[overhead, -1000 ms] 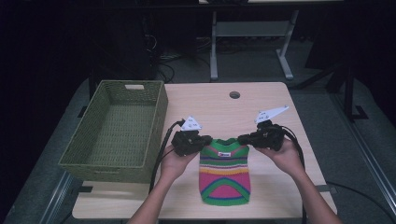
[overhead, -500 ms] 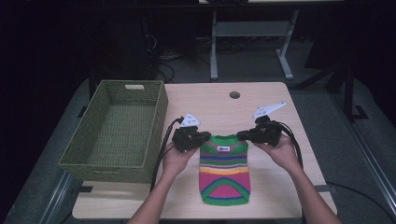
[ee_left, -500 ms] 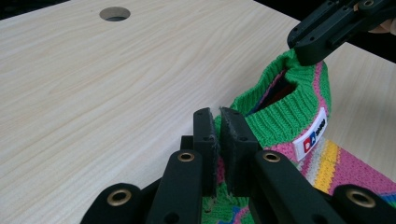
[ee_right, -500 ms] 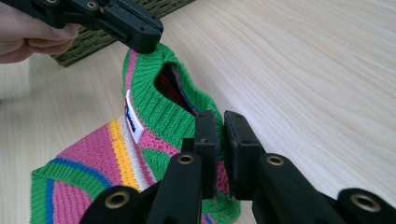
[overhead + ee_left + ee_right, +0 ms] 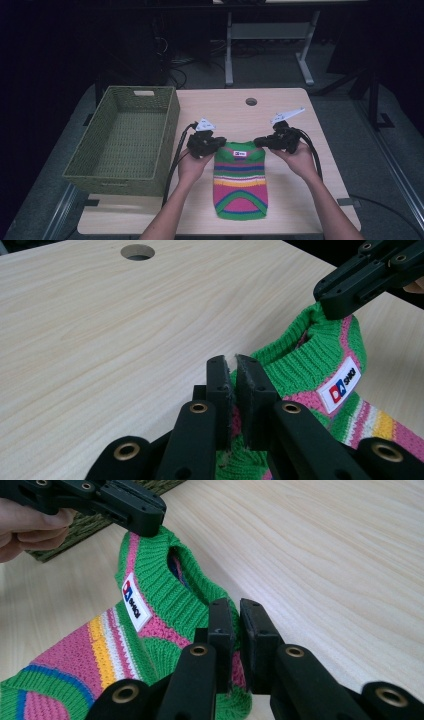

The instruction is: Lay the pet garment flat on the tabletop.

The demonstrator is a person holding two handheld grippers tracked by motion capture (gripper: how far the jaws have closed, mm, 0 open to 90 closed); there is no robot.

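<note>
A small knitted sweater (image 5: 240, 180) with green, pink, yellow and blue stripes lies flat on the wooden table (image 5: 230, 110), collar toward the far side. My left gripper (image 5: 218, 144) is shut on its left shoulder, where green knit (image 5: 295, 360) is pinched between the jaws of this left gripper (image 5: 234, 371). My right gripper (image 5: 260, 142) is shut on the other shoulder; in the right gripper view the knit (image 5: 165, 595) sits between the jaws of the right gripper (image 5: 235, 612). A white label (image 5: 134, 601) shows below the collar.
A green woven basket (image 5: 165, 125) stands empty on the table's left side, close to my left hand. A round cable hole (image 5: 251, 101) lies in the table's far middle. A desk frame (image 5: 265, 40) and cables stand on the dark floor behind.
Both grippers, with the sweater's shoulders in them, have moved a little toward the far side and sunk closer to the table. The sweater now lies more stretched out.
</note>
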